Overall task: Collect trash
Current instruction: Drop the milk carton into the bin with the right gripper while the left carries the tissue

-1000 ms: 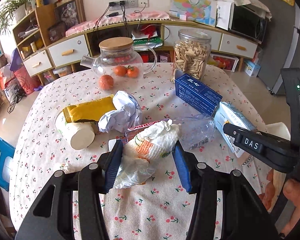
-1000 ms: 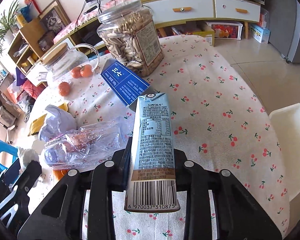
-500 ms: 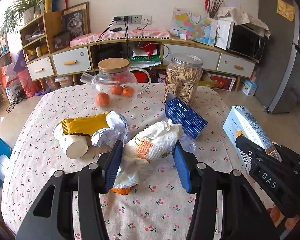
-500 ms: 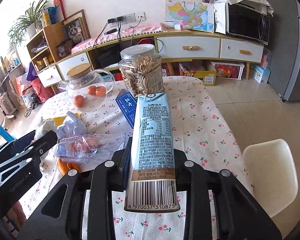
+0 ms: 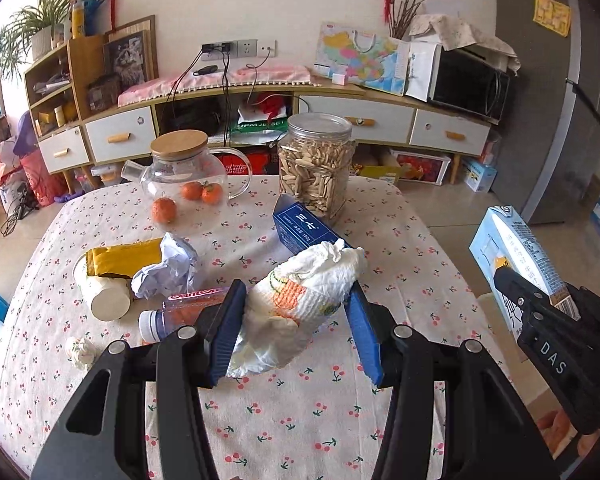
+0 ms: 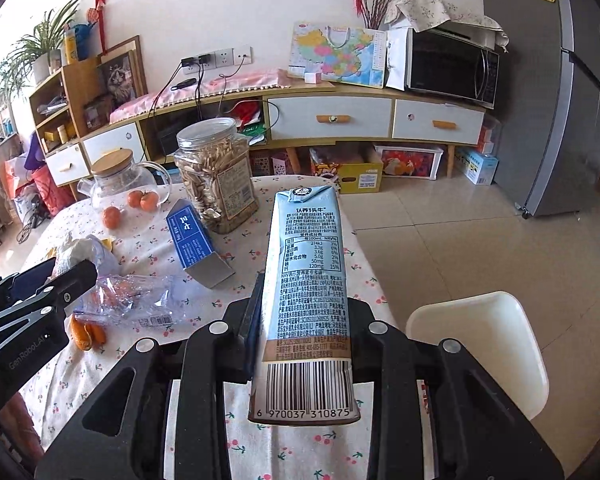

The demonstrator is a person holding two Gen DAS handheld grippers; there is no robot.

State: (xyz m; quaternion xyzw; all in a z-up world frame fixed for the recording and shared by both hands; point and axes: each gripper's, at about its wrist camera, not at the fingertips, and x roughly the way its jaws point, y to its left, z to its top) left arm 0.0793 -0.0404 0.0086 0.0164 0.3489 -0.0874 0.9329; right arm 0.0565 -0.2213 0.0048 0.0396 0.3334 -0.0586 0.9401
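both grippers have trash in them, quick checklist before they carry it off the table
1. Left gripper holding the crumpled tissue: ok, both blue pads press it.
2. Right gripper holding the milk carton: ok, clamped low on its sides.
3. Tissue clear of the table: ok, it hangs above the cloth.
4. Carton clear of the seed jar and blue box: ok, apart from both.
5. The two grippers apart from each other: ok, a gap shows in both views.
6. A bin to drop into: cannot tell, none in view.
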